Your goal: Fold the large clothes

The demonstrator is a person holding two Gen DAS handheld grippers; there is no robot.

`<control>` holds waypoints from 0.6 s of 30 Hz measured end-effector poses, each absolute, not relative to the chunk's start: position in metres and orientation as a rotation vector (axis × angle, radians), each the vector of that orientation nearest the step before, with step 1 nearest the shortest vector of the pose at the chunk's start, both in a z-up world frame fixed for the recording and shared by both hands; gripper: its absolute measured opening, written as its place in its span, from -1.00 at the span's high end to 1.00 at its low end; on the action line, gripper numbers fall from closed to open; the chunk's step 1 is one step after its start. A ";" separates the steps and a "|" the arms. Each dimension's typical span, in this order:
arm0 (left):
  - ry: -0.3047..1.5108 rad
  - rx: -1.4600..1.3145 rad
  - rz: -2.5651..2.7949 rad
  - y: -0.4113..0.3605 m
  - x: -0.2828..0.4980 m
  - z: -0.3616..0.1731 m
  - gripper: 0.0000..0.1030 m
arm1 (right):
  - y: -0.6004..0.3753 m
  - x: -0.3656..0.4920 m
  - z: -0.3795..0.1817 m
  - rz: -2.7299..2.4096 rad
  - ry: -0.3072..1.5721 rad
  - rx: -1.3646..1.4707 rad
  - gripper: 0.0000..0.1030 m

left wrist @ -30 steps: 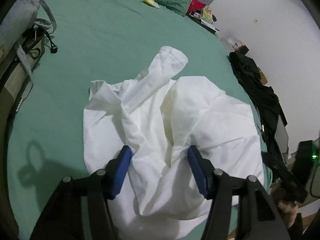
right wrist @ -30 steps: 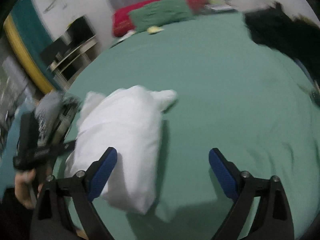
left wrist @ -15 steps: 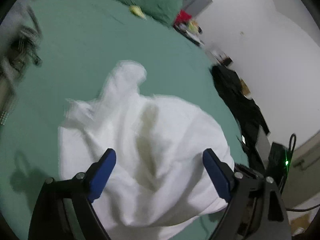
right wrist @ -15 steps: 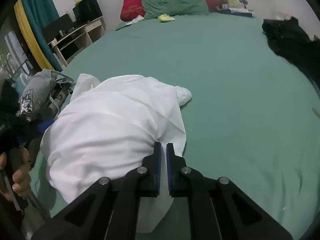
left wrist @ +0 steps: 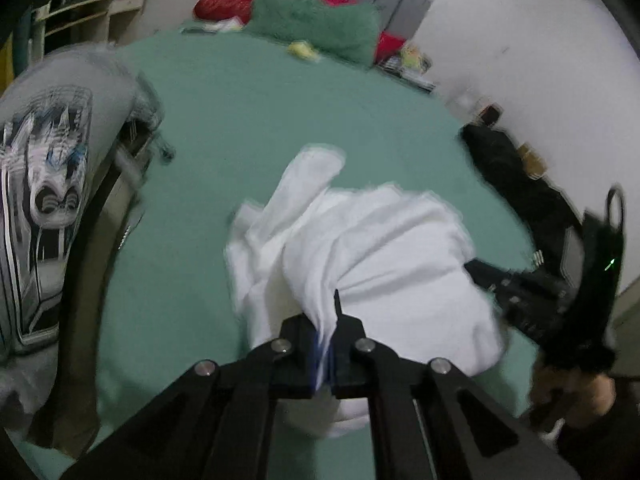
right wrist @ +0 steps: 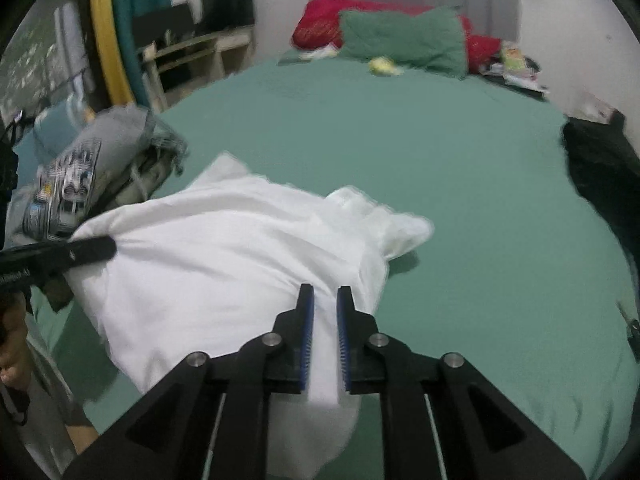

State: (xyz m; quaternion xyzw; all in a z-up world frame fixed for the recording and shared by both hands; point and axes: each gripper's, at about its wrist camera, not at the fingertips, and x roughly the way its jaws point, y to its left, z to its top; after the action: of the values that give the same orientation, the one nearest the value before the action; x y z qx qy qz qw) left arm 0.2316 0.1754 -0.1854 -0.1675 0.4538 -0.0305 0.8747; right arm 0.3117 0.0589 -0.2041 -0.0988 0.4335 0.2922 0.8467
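Note:
A large white garment (left wrist: 380, 248) lies bunched near the front edge of the green bed (left wrist: 280, 120). My left gripper (left wrist: 326, 320) is shut on a fold of its near left side, the cloth pinched between the blue pads. In the right wrist view my right gripper (right wrist: 324, 300) grips the white garment (right wrist: 208, 248) at its right end. Its jaws are opening slightly, with fabric filling the narrow gap between the pads. Each view shows the other gripper at the far side of the cloth: the right gripper (left wrist: 492, 276) and the left gripper (right wrist: 92, 248).
A grey printed garment (left wrist: 44, 184) is piled at the bed's left edge. Black clothes (right wrist: 600, 160) lie along the right edge. Green and red pillows (right wrist: 404, 36) sit at the headboard, and a shelf unit (right wrist: 192, 56) stands at the back left.
My left jaws, wide apart before, have shut on a fold of the white garment. The right gripper came in from the side, closed on the cloth's right end, and now shows a slightly wider gap.

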 end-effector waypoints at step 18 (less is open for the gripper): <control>1.058 -0.289 -0.126 0.150 0.330 -0.201 -0.45 | 0.010 0.313 -0.177 0.578 0.866 -0.020 -0.42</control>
State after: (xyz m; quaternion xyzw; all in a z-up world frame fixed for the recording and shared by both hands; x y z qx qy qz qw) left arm 0.3297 0.1505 -0.2006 -0.1373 0.5025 -0.0597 0.8515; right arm 0.3130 0.0099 -0.1769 -0.0093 0.4136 0.2763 0.8675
